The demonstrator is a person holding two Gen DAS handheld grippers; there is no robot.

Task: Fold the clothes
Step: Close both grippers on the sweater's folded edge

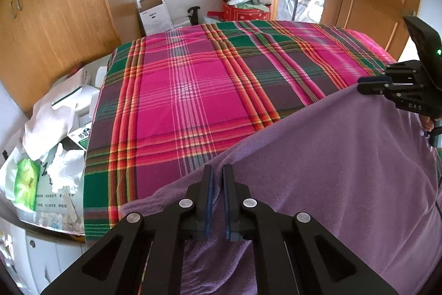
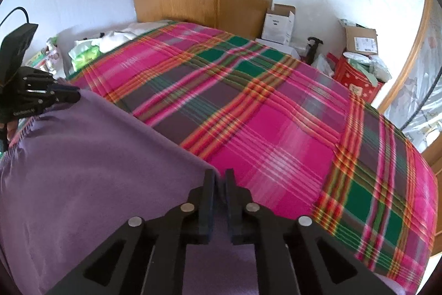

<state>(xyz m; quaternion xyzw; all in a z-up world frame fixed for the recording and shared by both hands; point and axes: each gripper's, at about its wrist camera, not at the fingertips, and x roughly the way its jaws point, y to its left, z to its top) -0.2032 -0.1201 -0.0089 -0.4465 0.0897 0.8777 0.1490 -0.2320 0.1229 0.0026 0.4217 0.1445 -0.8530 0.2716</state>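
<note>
Left wrist view: the left gripper [image 1: 217,170] is clenched on the far edge of the purple garment [image 1: 345,156], the cloth pinched in the narrow slit between its blue-padded fingers [image 1: 209,201]. The garment is stretched taut from this grip across to the right gripper [image 1: 364,83], which clamps the same edge at the right side of the view. It hangs over the near part of the plaid bedspread [image 1: 193,101]. A wooden wardrobe [image 1: 55,26] stands at the left, with cardboard boxes [image 1: 154,13] against the far wall.

Right wrist view: the right gripper [image 2: 219,174] is closed on the garment's [image 2: 91,156] corner, the fabric caught between its jaws. The left gripper [image 2: 74,96] grips the opposite end at the left. The bedspread [image 2: 276,115] lies flat beyond.
</note>
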